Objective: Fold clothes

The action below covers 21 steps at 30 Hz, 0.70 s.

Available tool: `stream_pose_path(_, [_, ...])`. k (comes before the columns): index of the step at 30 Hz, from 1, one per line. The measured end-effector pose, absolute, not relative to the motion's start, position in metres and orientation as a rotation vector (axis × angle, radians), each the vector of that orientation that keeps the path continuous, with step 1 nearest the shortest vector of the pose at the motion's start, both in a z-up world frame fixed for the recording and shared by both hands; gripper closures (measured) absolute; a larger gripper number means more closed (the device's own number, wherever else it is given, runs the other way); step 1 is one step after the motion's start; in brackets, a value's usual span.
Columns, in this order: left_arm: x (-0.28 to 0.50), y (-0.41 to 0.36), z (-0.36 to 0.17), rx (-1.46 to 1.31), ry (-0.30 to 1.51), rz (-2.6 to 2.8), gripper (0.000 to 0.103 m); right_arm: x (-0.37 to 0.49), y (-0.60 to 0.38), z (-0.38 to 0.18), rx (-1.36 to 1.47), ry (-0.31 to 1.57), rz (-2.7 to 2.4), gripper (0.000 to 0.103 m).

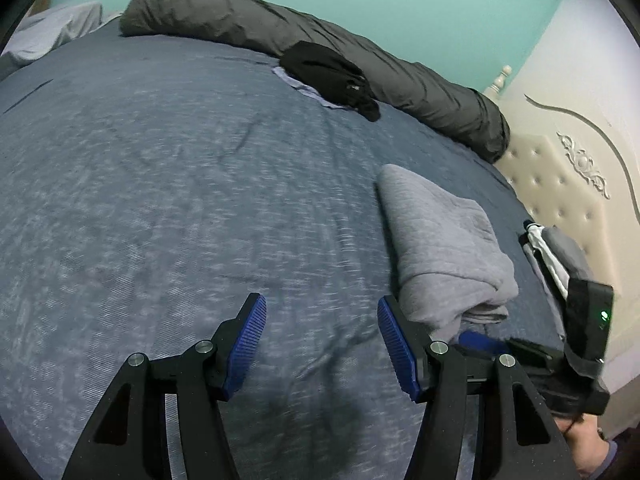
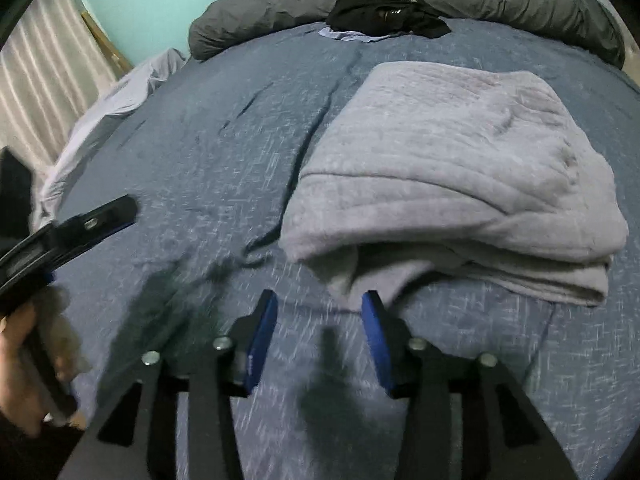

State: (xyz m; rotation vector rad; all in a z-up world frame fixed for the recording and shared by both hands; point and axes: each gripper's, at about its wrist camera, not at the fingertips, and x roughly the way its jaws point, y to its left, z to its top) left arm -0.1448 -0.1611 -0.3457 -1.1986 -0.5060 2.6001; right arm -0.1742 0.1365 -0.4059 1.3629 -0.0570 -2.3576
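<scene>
Folded grey garment (image 2: pixel 452 168), long axis toward the headboard (image 1: pixel 560 184); both claws apart, empty.

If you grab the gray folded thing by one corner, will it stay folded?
Probably not. The gray garment looks soft and floppy, its layers loose at the edge, so they'd likely unfold. It seems thick, maybe a bit heavy. It shouldn't slide easily on the bedspread.
</scene>
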Motion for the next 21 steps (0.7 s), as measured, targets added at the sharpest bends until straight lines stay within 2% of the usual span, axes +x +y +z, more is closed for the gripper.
stream_pose_path(5, [-0.139,-0.179,-0.342,-1.182,-0.545,2.616,0.041,-0.194,0.117,-0.419,1.378,-0.091,-2.419,0.047])
stream_pose_path(11, [-0.137,-0.184,-0.340,-1.175,-0.555,2.620,0.041,-0.211,0.099,-0.434,1.399,-0.072,-2.469,0.048])
stream_pose_path(12, [-0.137,-0.184,-0.340,-1.174,-0.554,2.622,0.041,-0.212,0.100,-0.436,1.397,-0.057,-2.485,0.061])
stream_pose_path(15, [-0.137,-0.187,-0.339,-1.175,-0.558,2.625,0.041,-0.212,0.110,-0.436,1.387,-0.069,-2.497,0.088])
stream_pose_path(21, [-0.137,-0.184,-0.339,-1.175,-0.556,2.625,0.041,-0.193,0.127,-0.418,1.303,-0.066,-2.483,0.094])
